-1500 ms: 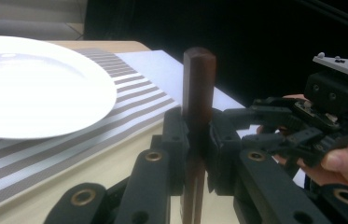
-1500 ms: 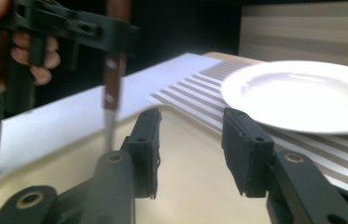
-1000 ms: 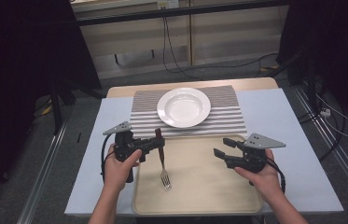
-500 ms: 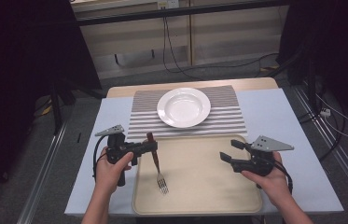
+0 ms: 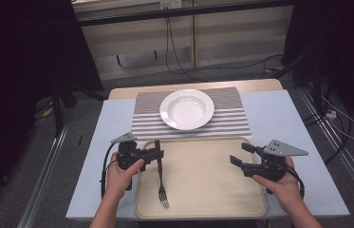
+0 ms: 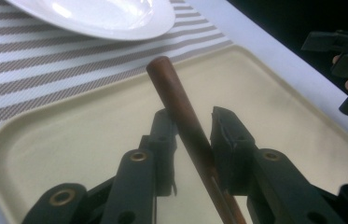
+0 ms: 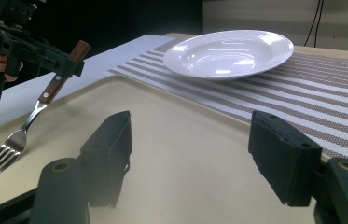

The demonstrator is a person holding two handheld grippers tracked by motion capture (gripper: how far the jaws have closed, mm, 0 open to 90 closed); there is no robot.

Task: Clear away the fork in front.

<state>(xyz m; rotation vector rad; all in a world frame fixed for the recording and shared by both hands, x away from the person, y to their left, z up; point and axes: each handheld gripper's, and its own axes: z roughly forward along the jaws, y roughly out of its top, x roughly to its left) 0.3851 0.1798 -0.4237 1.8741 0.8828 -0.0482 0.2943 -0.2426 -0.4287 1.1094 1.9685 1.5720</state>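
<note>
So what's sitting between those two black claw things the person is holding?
Just bare tray. In the high view, nothing lies on it between the left gripper, which clamps the fork by its wooden handle, and the open right gripper.

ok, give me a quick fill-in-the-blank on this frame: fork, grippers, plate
1. The left gripper is shut on the fork's ____ handle.
2. The right gripper is ____ and holds nothing.
3. The white plate sits on the ____ mat.
4. The fork's prongs point down toward the beige ____.

Missing words: wooden; open; striped; tray
</note>
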